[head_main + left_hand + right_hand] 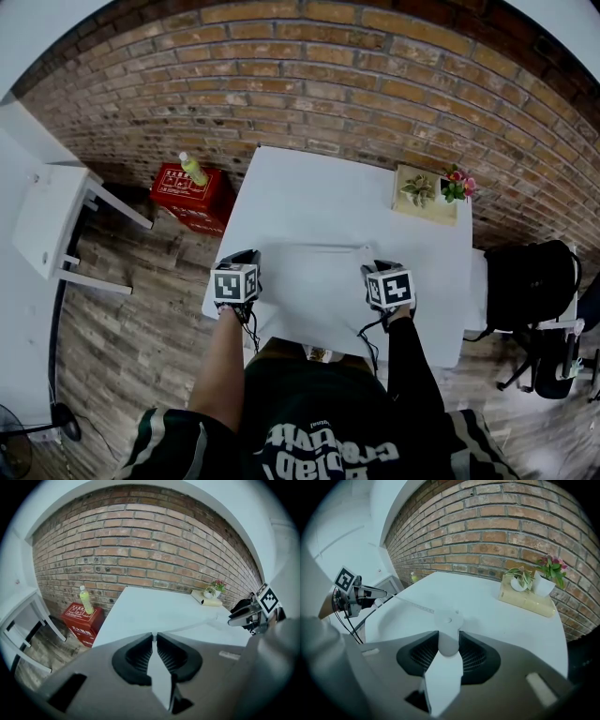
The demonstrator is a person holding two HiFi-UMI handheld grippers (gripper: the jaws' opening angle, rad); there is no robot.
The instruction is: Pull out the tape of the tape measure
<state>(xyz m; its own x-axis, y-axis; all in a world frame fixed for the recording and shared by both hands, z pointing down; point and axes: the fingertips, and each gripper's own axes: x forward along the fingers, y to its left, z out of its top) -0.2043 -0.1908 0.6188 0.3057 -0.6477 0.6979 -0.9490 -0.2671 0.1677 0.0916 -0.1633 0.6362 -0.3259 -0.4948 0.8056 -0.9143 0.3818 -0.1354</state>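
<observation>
Looking at this from the left: the left tool [154, 638] is sitting nearly closed, jaws pinching in on something thin. In its own view I'm only seeing a pale sliver in the gap. The right gripper view is showing the tape [410, 604] running straight to that tool's tip, so I'm reading it as clamped on the tape's end.

The tape is stretching out as a thin marked strip over the worktop [319, 197], with its long axis going pretty much straight across from one hand to the other. At the right end it's feeding into the case [449, 619], a round white one. The right tool [449, 633] is squeezing that between its pads, jaws standing fairly wide since the case is chunky. Both tools are hovering by the worktop's near edge, pointing down and away from the person.

So it's all hinging on that left-right line: the case is lying directly right of the left tool, and the tape end directly left of the right one. I'm guessing some tape is already out, and more is coming only if the hands are spreading apart along that same axis. Pulling off-line is probably going to twist the strip, and that thin end is looking easy to lose.
</observation>
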